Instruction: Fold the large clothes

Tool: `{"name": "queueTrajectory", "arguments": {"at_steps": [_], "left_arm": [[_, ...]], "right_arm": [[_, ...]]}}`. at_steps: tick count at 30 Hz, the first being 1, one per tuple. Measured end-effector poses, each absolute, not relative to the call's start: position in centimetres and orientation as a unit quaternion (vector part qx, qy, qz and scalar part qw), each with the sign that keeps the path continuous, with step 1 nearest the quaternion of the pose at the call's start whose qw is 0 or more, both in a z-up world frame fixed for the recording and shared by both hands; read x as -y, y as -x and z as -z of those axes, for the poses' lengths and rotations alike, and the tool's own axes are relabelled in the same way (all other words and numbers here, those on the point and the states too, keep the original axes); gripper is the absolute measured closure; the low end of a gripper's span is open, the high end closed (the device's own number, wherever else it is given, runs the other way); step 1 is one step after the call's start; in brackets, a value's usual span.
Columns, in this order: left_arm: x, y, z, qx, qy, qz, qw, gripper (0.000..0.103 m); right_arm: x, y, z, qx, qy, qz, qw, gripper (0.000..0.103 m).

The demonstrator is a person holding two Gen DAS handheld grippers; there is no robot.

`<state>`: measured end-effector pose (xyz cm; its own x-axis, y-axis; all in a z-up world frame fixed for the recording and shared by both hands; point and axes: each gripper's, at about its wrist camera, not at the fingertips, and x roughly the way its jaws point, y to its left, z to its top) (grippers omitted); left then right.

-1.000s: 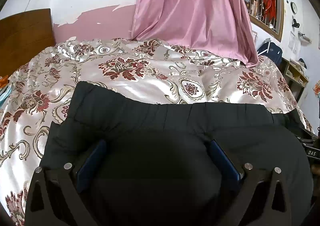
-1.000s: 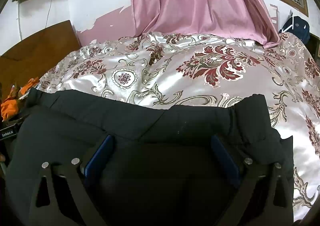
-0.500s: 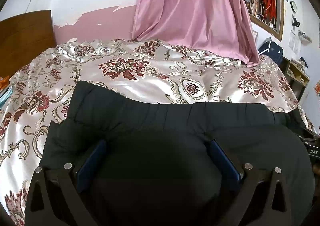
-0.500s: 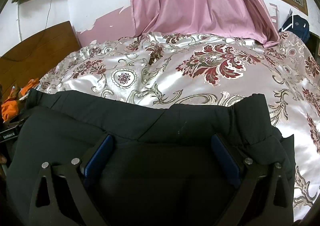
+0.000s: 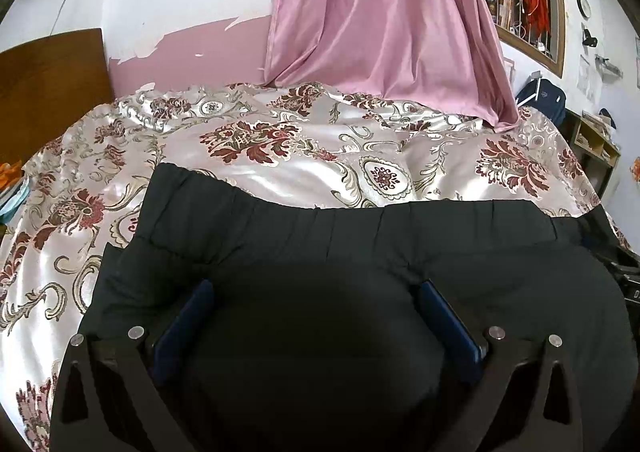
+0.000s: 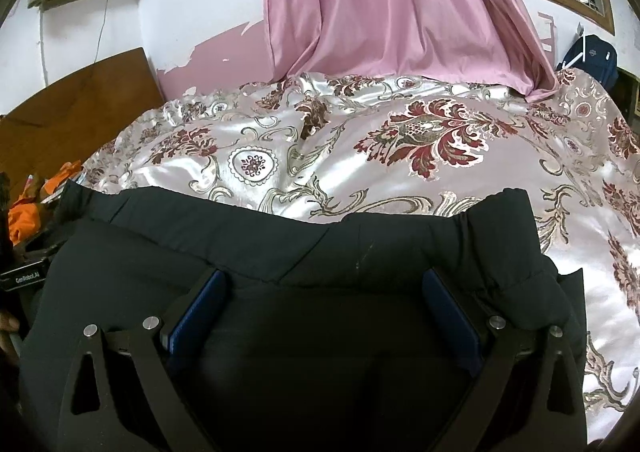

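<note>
A large black garment (image 5: 320, 244) with an elastic band along its far edge lies on the bed; it also fills the lower half of the right wrist view (image 6: 280, 248). My left gripper (image 5: 316, 292) is open, its blue-padded fingers (image 5: 188, 316) spread wide with black cloth bulging between them. My right gripper (image 6: 324, 284) is open too, its blue-padded fingers (image 6: 448, 308) resting on the cloth near the garment's right end. The near part of the garment is hidden under the grippers.
A satin floral bedspread (image 5: 304, 156) covers the bed beyond the garment. A pink curtain (image 5: 384, 24) hangs at the far side. A wooden headboard (image 5: 48, 76) stands left. Orange items (image 6: 24, 212) lie at the left edge. A blue bag (image 6: 592, 56) sits far right.
Both views have shifted very slightly; the garment and the open fingers stay as they were.
</note>
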<state>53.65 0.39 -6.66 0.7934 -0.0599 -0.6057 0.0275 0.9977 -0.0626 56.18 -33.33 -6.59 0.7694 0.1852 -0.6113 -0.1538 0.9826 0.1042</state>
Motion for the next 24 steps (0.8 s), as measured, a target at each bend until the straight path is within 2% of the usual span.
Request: {"name": "queueTrajectory", "arguments": {"at_steps": [4,7,13,15,19,24], "left_arm": [[-0.1,-52.6,6.4,-0.310,0.012,0.014,0.951,0.000],[0.2,-51.8,6.0,-0.293,-0.004,-0.003,0.956,0.000],[-0.9,-47.8,3.9,-0.212,0.013,-0.071,0.975,0.000],[-3.2,-46.6,3.2,-0.196,0.062,-0.088,0.975,0.000],[-8.4,-45.1,3.5,-0.212,0.178,-0.114,0.954,0.000],[-13.5,-45.2,5.7,-0.265,0.271,-0.121,0.918,0.000]], "right_arm": [[33.4,-53.9,5.2,-0.277,-0.007,-0.048,0.960,0.007],[33.4,-50.5,3.5,-0.195,0.012,0.017,0.981,0.003],[33.6,-45.4,1.6,-0.075,0.011,0.090,0.993,0.002],[34.2,-45.0,1.0,-0.060,-0.001,0.104,0.993,0.002],[36.0,-44.7,0.1,-0.055,-0.045,0.127,0.989,0.002],[40.4,-45.5,0.9,-0.116,-0.133,0.124,0.977,0.002]]}}
